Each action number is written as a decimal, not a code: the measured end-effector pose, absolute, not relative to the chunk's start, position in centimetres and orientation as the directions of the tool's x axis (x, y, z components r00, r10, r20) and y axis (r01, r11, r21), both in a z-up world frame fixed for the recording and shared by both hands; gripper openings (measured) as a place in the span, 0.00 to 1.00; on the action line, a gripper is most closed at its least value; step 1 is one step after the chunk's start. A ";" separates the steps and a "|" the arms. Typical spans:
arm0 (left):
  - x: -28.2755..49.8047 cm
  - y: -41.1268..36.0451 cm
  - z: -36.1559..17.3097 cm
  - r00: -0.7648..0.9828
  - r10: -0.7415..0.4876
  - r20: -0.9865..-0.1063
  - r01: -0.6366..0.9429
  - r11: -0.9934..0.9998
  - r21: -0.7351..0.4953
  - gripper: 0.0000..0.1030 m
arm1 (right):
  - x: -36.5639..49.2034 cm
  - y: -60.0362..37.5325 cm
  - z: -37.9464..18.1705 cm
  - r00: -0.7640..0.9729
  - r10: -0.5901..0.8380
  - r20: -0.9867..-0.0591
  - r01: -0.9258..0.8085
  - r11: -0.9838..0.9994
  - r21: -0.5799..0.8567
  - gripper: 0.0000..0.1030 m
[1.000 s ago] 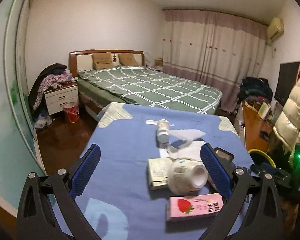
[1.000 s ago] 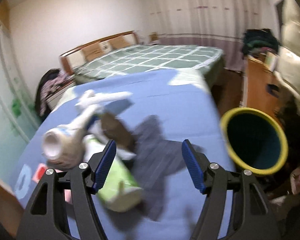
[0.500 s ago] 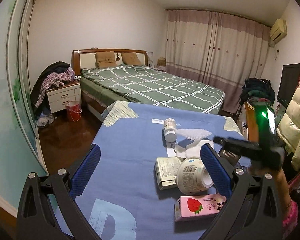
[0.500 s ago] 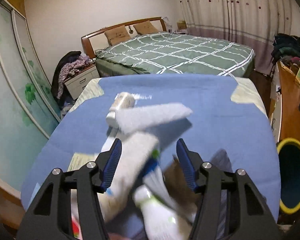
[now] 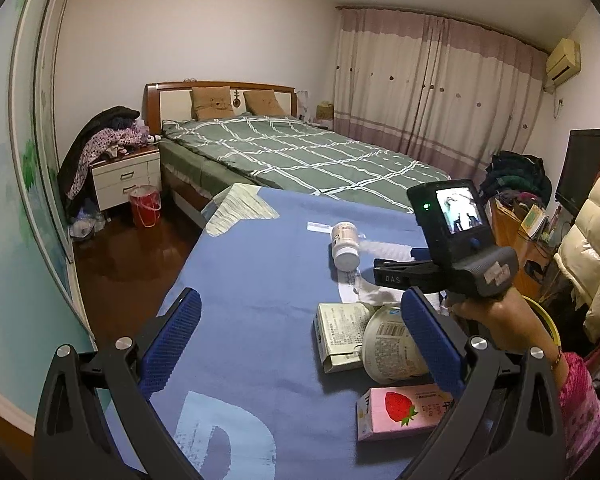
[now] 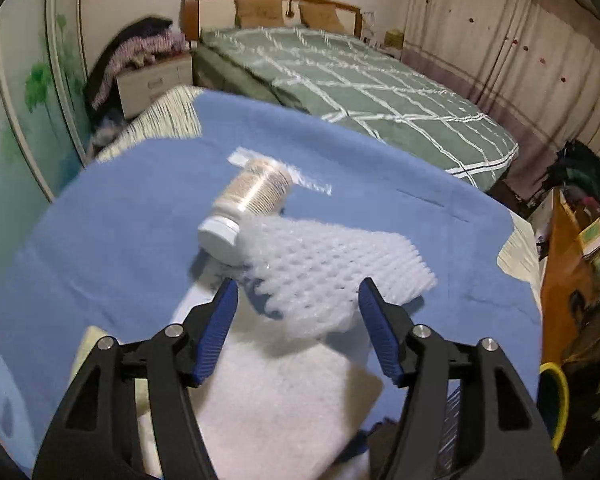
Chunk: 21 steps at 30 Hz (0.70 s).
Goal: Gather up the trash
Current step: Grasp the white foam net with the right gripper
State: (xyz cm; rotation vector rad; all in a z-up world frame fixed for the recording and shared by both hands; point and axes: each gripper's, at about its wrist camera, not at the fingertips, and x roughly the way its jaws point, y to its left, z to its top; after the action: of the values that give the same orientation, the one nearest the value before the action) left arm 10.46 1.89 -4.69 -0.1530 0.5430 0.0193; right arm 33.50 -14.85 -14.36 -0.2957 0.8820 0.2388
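right gripper (image 6: 294,304) jaws just opening, astride foam net (image 6: 332,272), not gripping

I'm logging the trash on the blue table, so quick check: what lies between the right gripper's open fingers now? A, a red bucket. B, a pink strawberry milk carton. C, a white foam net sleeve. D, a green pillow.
C: in the right wrist view the white foam net sleeve lies between the open fingers of the right gripper, untouched by either pad.
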 end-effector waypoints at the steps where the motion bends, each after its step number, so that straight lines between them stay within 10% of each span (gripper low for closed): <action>1: 10.6 2.0 -4.8 0.855 -0.024 -0.517 -0.059 0.988 -0.143 0.95 | 33.8 -14.9 -14.6 0.607 0.074 -0.792 -0.326 0.931 -0.163 0.58; 3: 10.7 2.0 -4.9 0.853 -0.028 -0.520 -0.058 0.987 -0.147 0.95 | 34.2 -15.1 -14.9 0.604 0.056 -0.795 -0.325 0.928 -0.181 0.22; 5: 10.8 1.8 -5.0 0.850 -0.029 -0.526 -0.056 0.988 -0.145 0.95 | 34.2 -15.5 -14.7 0.618 0.053 -0.785 -0.318 0.929 -0.187 0.12; 21: 11.4 0.5 -5.9 0.839 -0.059 -0.541 -0.022 0.990 -0.142 0.95 | 28.6 -25.0 -6.5 0.716 0.330 -0.615 -0.320 0.938 0.131 0.10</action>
State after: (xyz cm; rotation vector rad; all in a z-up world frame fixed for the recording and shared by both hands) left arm 11.35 0.51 -5.90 -0.1448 0.5756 -0.0192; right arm 28.63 -24.96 -6.53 0.0158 0.6842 0.3594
